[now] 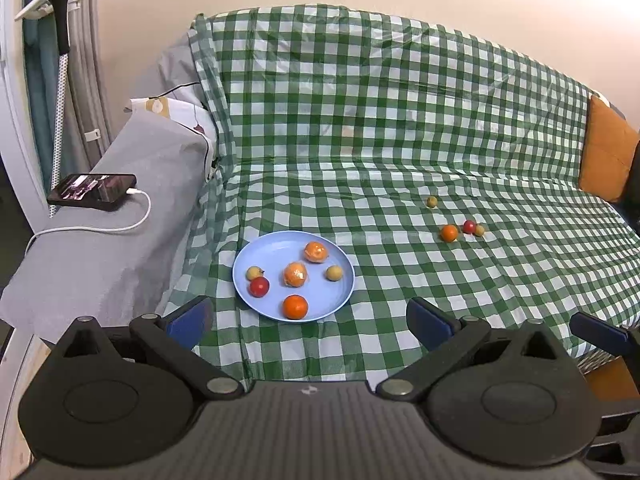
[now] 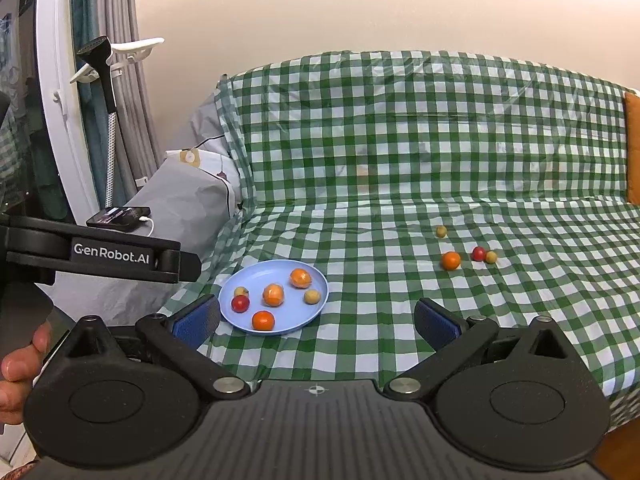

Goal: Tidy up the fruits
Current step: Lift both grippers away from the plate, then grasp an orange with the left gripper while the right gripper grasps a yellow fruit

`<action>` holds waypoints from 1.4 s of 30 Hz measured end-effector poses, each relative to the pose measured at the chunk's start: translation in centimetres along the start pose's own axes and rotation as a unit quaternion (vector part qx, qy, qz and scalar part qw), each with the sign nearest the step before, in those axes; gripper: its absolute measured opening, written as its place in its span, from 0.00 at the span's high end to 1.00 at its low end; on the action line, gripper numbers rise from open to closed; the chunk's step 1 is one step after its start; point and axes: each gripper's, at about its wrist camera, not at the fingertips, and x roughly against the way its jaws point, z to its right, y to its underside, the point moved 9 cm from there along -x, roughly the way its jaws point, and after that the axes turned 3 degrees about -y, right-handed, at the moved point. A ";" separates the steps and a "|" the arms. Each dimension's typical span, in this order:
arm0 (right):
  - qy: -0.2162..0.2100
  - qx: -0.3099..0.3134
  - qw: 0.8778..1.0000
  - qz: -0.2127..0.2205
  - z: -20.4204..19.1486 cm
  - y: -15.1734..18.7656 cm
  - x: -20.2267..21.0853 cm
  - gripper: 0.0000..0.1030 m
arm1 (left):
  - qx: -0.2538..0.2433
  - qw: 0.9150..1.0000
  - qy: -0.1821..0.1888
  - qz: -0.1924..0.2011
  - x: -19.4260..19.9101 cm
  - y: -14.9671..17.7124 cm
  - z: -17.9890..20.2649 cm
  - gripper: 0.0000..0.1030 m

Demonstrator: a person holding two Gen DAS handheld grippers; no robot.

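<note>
With both my left tongs (image 1: 308, 322) and right tongs (image 2: 316, 320) spread and empty, six fruits sit on the plate (image 1: 248, 258) at 11 o'clock, so I should reach to 1 o'clock for the orange (image 2: 451, 260) and pinch it gently.

I find a home living room: a sofa (image 1: 120, 248) under a checked cloth (image 1: 400, 120), curtains (image 2: 116, 80), a charging phone (image 1: 94, 192).
</note>
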 end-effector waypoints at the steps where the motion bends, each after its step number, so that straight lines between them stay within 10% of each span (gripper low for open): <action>1: -0.002 0.000 1.000 -0.001 0.0 0.0 -0.1 0.01 | 0.001 1.000 -0.002 -0.001 -0.1 0.0 -0.1 0.00; 15: -0.010 -0.029 0.999 -0.019 1.3 0.5 -2.0 0.01 | 0.007 0.999 -0.021 -0.025 -2.0 0.4 -1.3 0.00; 24: 0.059 -0.075 0.995 -0.027 8.2 1.4 -4.9 0.01 | -0.011 0.998 -0.016 -0.067 -6.8 -0.3 1.4 0.00; 42: 0.228 -0.082 0.970 -0.028 30.2 -0.9 -18.7 0.01 | -0.093 0.988 0.083 -0.095 -27.3 -7.8 21.1 0.00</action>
